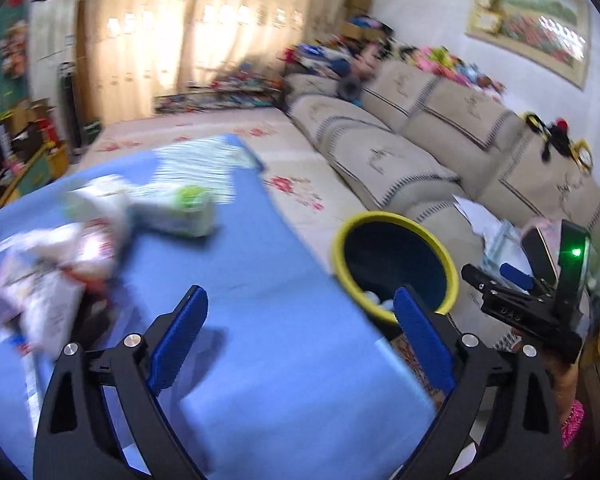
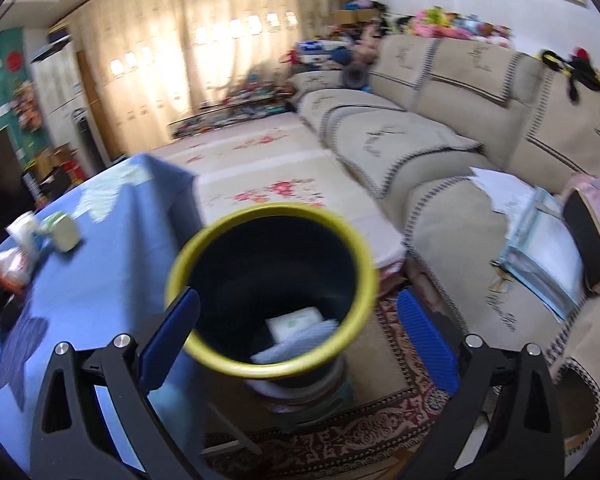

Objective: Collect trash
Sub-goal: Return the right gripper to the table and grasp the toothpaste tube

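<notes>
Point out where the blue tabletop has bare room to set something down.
Bare: the blue tablecloth between the trash pile and the edge nearest the yellow-rimmed bin. Crowded: the left side, around the pile and the white carton.

Table with blue cloth, and floor beside it: what we are seeing on each.

We are looking at a table under a blue cloth [image 1: 268,320], with trash lying toward its far-left part: a blurred heap of white and red wrappers [image 1: 52,276], a white container with a green patch [image 1: 180,210] lying on its side just beyond the heap, and a pale striped sheet [image 1: 204,160] sitting at the far edge. Beside the table's right edge, we are seeing a dark bin with a yellow rim [image 2: 272,292] standing on a red patterned rug [image 2: 364,428], with white papers lying inside it; pale flowered flooring [image 2: 260,168] is stretching beyond.
</notes>
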{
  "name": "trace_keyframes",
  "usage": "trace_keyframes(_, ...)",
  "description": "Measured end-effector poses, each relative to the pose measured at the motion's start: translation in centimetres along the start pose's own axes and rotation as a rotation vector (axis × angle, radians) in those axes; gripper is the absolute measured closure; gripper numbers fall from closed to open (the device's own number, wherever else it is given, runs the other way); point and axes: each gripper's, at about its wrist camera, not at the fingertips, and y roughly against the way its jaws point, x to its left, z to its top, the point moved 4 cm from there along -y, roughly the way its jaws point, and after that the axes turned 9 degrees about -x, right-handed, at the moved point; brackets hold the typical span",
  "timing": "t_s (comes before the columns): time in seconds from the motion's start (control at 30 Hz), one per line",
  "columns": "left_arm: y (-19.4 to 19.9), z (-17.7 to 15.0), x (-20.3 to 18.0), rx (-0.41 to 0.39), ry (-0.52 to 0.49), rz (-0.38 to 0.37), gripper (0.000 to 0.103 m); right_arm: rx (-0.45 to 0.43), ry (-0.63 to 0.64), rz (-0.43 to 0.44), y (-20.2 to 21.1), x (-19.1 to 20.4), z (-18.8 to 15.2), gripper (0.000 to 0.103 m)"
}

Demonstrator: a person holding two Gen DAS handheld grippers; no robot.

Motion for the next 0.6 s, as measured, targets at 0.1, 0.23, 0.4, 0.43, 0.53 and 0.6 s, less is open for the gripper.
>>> trace_keyframes(0.1, 4.2, -0.5, 4.3, -0.044, 0.038, 0.082, 0.010, -0.003, 0.047, 0.062, 0.1, 3.9, 0.1, 0.009)
trace_keyframes(0.23, 9.4, -1.8, 10.0, -0.104, 0.094, 0.210, 0.009, -0.013, 0.108, 0.177, 0.5, 10.1, 0.2, 0.009)
trace_keyframes(0.4, 14.1, -3.7, 16.3, -0.136, 0.164, 0.340, 0.009, 0.023, 0.169, 0.360, 0.8, 18.4, -0.4, 0.009)
trace_keyframes(0.43, 14.9, -4.0, 17.4, -0.142, 0.178, 0.360, 0.009, 0.027, 0.191, 0.385, 1.1, 20.1, -0.7, 0.009)
trace_keyframes(0.53, 17.3, -5.0, 20.7, -0.166, 0.215, 0.420, 0.009, 0.037, 0.254, 0.452, 2.0, 24.5, -2.2, 0.009)
trace_keyframes(0.6, 18.5, -5.5, 22.2, -0.179, 0.231, 0.447, 0.009, 0.065, 0.296, 0.515, 2.1, 27.9, -3.4, 0.009)
